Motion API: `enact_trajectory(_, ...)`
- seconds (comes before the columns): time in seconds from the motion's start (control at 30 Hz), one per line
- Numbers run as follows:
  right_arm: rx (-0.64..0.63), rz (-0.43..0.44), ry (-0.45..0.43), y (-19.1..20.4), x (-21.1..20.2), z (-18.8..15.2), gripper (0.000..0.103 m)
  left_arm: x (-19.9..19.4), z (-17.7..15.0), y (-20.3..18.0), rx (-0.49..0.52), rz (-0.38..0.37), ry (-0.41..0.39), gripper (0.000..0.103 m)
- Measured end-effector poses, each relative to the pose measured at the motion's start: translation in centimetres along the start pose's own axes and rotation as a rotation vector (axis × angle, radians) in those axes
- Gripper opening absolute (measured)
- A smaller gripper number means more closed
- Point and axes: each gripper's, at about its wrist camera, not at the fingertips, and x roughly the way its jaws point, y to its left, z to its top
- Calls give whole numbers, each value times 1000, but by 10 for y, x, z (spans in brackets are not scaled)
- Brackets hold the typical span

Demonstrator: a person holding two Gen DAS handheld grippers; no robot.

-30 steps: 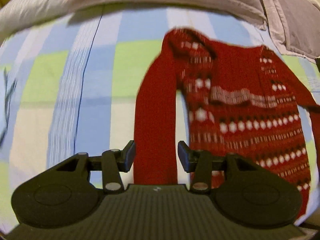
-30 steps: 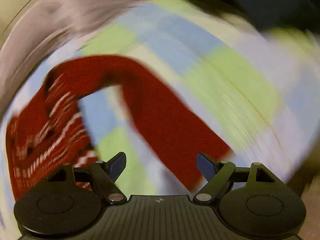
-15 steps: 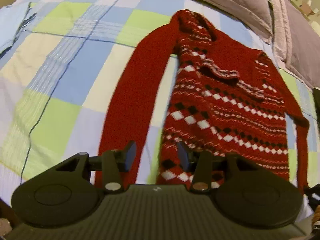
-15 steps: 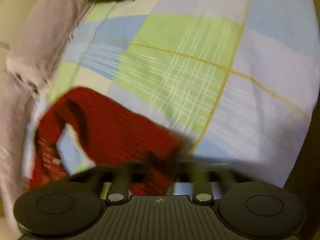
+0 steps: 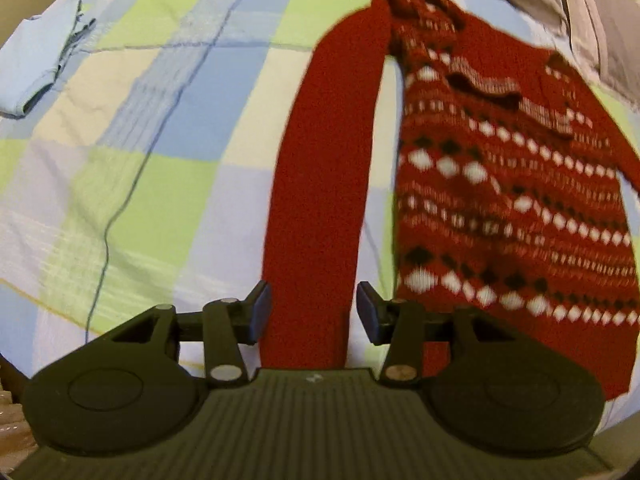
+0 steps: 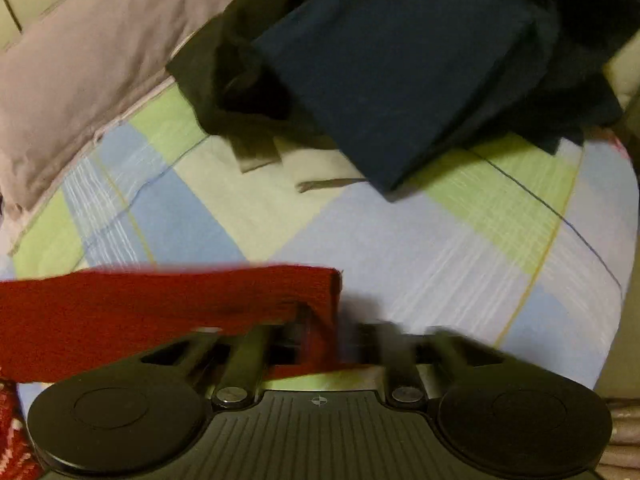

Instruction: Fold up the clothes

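Both tools opening: left tool (image 5: pixel 314 306) straddles sweater (image 5: pixel 508 184) sleeve (image 5: pixel 320 200), right tool (image 6: pixel 340 336) at its cuff (image 6: pixel 320 300).

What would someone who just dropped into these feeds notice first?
The red patterned sweater spread flat on the checked bedsheet, one plain red sleeve running straight down between the opening jaws of the left gripper. In the right wrist view, the other sleeve's cuff lies across the blurred, opening right gripper, with a pile of dark folded clothes beyond it.
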Motion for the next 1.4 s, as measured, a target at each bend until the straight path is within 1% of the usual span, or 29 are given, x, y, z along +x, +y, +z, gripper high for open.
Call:
enact_trajectory(0.03, -35, -8, -52, 8, -8, -7, 72, 4, -4, -2, 8, 2, 10, 53)
enact_trajectory(0.1, -84, -27, -93, 21, -18, -22, 72, 15, -11, -8, 36, 5, 26, 53)
enact_trajectory(0.13, -95, -23, -94, 26, -21, -33, 72, 20, -14, -10, 58, 20, 31, 44)
enact_trajectory(0.17, -104, -9, -88, 30, -24, -43, 72, 27, -16, -12, 90, 48, 39, 33)
enact_trajectory(0.2, -114, 1, -78, 34, -25, -52, 72, 30, -16, -12, 118, 72, 41, 13)
enact_trajectory(0.23, -126, 7, -67, 38, -27, -60, 72, 25, -13, -4, 103, 58, 22, 10)
enact_trajectory(0.3, -158, 8, -47, 45, -32, -77, 72, 13, -5, 12, 72, 34, -22, 9)
enact_trajectory(0.33, -175, 4, -48, 48, -35, -82, 72, 0, 4, 29, 41, 52, -74, 9)
enact_trajectory(0.4, -204, -5, -55, 53, -41, -85, 72, -31, 28, 85, -95, 131, -201, 10)
enact_trajectory(0.43, -209, -1, -57, 56, -42, -83, 72, -41, 39, 116, -196, 175, -243, 12)
enact_trajectory(0.47, -210, 10, -59, 61, -44, -81, 72, -50, 51, 151, -314, 235, -282, 13)
enact_trajectory(0.5, -211, 20, -62, 66, -46, -79, 72, -55, 63, 179, -402, 306, -311, 17)
enact_trajectory(0.53, -212, 33, -62, 71, -48, -78, 72, -60, 73, 198, -451, 380, -329, 16)
enact_trajectory(0.57, -217, 51, -57, 78, -49, -77, 72, -63, 84, 213, -483, 449, -344, 16)
enact_trajectory(0.6, -228, 74, -53, 87, -50, -77, 72, -62, 93, 213, -458, 498, -344, 16)
enact_trajectory(0.67, -263, 129, -41, 110, -51, -79, 72, -60, 110, 211, -407, 579, -344, 22)
enact_trajectory(0.7, -281, 165, -30, 125, -48, -81, 72, -55, 115, 198, -378, 546, -338, 30)
enact_trajectory(0.73, -299, 201, -19, 139, -46, -83, 72, -49, 119, 185, -354, 499, -330, 31)
enact_trajectory(0.8, -335, 273, 3, 169, -41, -86, 72, -29, 126, 151, -333, 297, -294, 32)
enact_trajectory(0.9, -340, 442, 67, 213, -29, -88, 72, 8, 142, 89, -321, -80, -207, 32)
enact_trajectory(0.97, -326, 564, 130, 246, -17, -86, 72, 32, 159, 46, -317, -286, -172, 32)
enact_trajectory(1.0, -318, 625, 162, 263, -11, -86, 72, 43, 167, 25, -305, -371, -157, 33)
enact_trajectory(1.1, -293, 780, 280, 312, 14, -80, 72, 72, 198, -25, -176, -429, -150, 37)
enact_trajectory(1.17, -300, 845, 345, 344, 34, -79, 72, 92, 219, -58, -91, -459, -142, 39)
enact_trajectory(1.23, -314, 860, 393, 369, 54, -82, 72, 116, 230, -80, -28, -420, -104, 39)
enact_trajectory(1.3, -332, 868, 448, 389, 74, -88, 71, 135, 230, -96, 31, -418, -49, 37)
enact_trajectory(1.33, -356, 860, 484, 398, 83, -94, 68, 143, 231, -103, 59, -419, -25, 29)
enact_trajectory(1.37, -380, 851, 520, 407, 91, -100, 40, 146, 234, -108, 79, -425, -7, 22)
enact_trajectory(1.4, -416, 837, 546, 416, 97, -105, 13, 149, 236, -112, 100, -430, 10, 7)
